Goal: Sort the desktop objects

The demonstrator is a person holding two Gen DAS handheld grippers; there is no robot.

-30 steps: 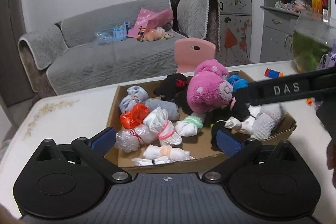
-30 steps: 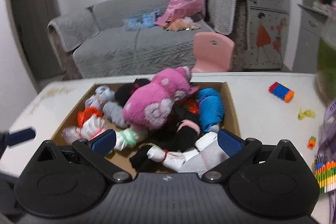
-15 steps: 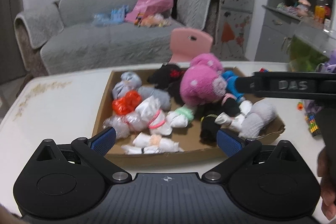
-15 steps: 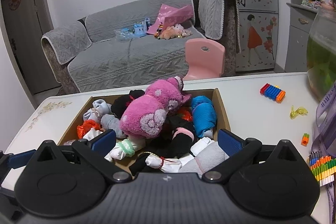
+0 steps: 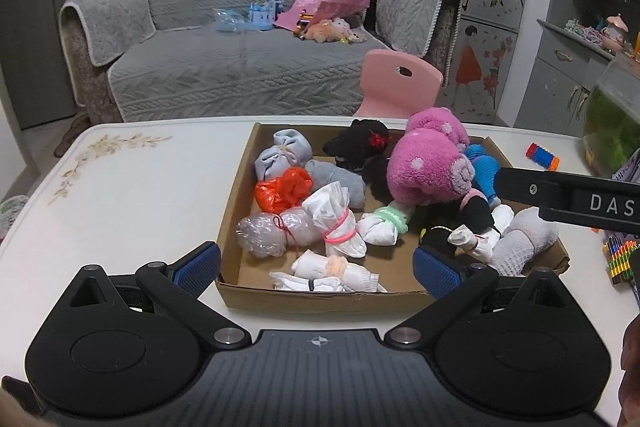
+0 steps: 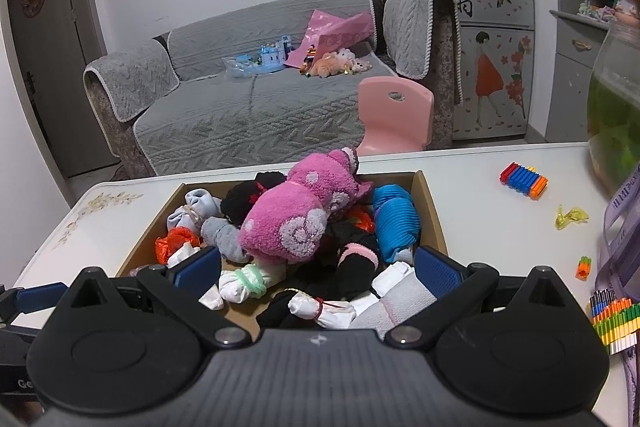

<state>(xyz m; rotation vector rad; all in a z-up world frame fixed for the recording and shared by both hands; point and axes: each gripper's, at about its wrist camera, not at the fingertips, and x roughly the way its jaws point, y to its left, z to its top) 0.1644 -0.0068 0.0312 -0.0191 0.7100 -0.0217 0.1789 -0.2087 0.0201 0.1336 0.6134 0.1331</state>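
A shallow cardboard box on the white table holds several rolled sock bundles and tied bags, with a big pink fuzzy roll on top; the box also shows in the right wrist view. My left gripper is open and empty, hovering at the box's near edge. My right gripper is open and empty, above the box's near right part over black and white bundles. The right gripper's arm crosses the left wrist view at the right.
Loose on the table right of the box are a block of coloured bricks, a yellow clip, a small orange piece and a striped stack. A fish tank stands at far right. A pink chair and grey sofa lie behind.
Both grippers have drawn back and up from the box, so more of the table shows. Both stay open. Nothing in the box has moved.
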